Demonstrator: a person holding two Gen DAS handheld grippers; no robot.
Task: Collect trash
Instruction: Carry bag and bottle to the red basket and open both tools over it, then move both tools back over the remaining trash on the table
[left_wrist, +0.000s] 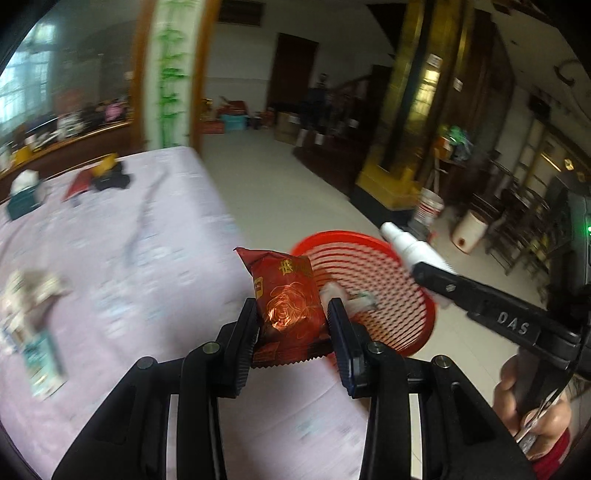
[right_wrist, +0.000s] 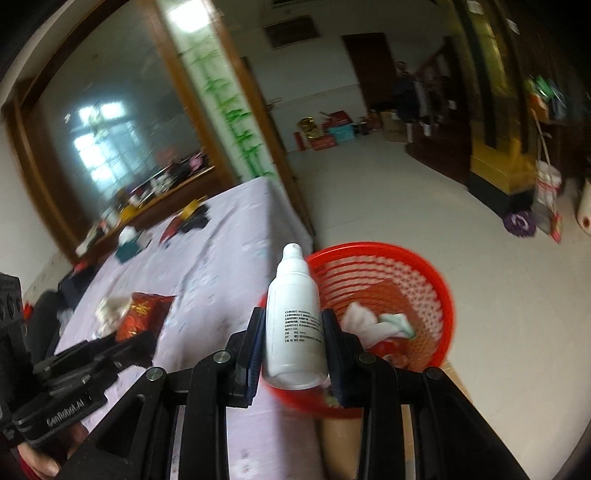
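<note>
My left claw pinches red snack packet. My right claw squeezes white spray bottle. Red basket right of table, tissues inside.

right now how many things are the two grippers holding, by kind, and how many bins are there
red snack packets: 1, in the left gripper
white bottles: 1, in the right gripper
red mesh baskets: 1, with crumpled white paper in it
total: 3
</note>
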